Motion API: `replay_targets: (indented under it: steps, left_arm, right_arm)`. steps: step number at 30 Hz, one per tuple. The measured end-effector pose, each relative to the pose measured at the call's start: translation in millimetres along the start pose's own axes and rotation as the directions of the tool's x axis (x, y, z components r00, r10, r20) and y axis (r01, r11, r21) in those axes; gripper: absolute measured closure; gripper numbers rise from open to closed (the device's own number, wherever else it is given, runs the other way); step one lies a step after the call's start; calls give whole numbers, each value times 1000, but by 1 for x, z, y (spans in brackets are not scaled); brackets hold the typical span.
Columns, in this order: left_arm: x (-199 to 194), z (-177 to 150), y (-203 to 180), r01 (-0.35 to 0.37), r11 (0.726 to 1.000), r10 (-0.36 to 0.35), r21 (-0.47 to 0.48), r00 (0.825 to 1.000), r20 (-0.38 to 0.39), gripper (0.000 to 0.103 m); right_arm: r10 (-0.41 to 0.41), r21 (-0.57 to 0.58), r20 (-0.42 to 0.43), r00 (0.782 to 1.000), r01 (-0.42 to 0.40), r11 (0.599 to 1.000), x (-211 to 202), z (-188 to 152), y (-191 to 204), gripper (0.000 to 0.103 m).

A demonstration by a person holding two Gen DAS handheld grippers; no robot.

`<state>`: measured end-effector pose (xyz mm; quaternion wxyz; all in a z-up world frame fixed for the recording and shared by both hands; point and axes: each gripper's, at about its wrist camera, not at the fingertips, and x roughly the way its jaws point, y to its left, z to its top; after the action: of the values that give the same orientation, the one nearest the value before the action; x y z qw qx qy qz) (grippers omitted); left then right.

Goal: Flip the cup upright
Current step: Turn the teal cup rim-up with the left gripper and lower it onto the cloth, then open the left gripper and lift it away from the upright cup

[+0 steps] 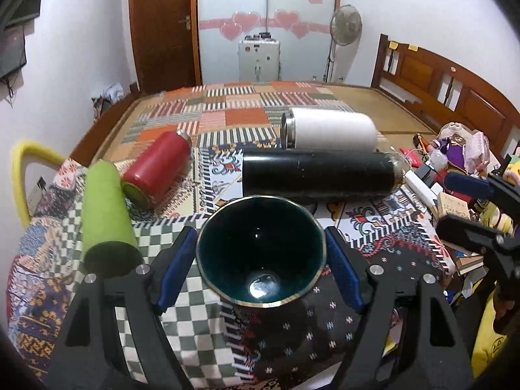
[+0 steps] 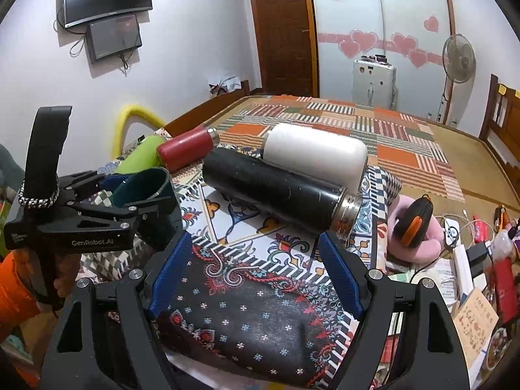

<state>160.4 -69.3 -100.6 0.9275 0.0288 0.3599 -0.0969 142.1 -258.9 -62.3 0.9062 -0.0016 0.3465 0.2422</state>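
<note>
A dark green cup [image 1: 260,253] with a gold rim sits between the blue pads of my left gripper [image 1: 260,271], mouth facing the camera; the pads press its sides. It also shows in the right wrist view [image 2: 143,187], held in the left gripper [image 2: 130,195] above the cloth. A black flask [image 1: 318,175], a white flask [image 1: 331,128], a red flask [image 1: 156,169] and a light green cup [image 1: 105,214] lie on their sides on the patterned cloth [image 1: 195,299]. My right gripper [image 2: 256,273] is open and empty, in front of the black flask [image 2: 276,191].
A wooden bed frame with a patchwork mat [image 1: 240,110] stretches behind. Clutter of boxes, cables and toys [image 1: 455,169] lies at the right; a pink cushion with a black case [image 2: 416,224] sits there too. A yellow chair back [image 1: 22,169] is left.
</note>
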Motion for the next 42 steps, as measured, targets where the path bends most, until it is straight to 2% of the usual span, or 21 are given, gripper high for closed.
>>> replay_targets:
  steps: [6,12,16,24,29,33,37,38,42]
  left_arm:
    - [-56,2,0,-24,1000,23,12,991,129,24]
    - [-117,1,11,-9,999,19,-42,966,257,21]
    - [-158,-8,15,-42,997,61,-60,932,358,20]
    - [-216,-33,12,-76,994,106,-80,867,488,20]
    - [-234,-44,6,-92,993,121,-79,833,540,7]
    - [-241,-52,4,-97,992,124,-78,822,556,1]
    - [-243,-59,4,-111,990,138,-83,814,564,0]
    - [-243,-59,4,-107,991,135,-83,815,563,0]
    - [-243,-61,5,-100,990,137,-95,815,563,0]
  right_arm:
    - [-10,-4,64,998,10,1000,-26,7,15,25]
    - [-30,-25,162,986,35,999,-63,12,40,25]
    - [-39,-30,238,971,47,998,-90,15,59,25]
    - [-39,-10,381,924,46,999,-134,15,91,23]
    - [-48,-13,449,892,60,998,-149,7,108,21]
    - [-49,-11,474,879,62,998,-152,-1,115,15]
    - [-82,-7,497,864,98,995,-153,-9,123,0]
    - [-93,-5,507,857,111,994,-153,-12,125,0]
    - [-103,-12,515,851,128,992,-156,-16,129,0]
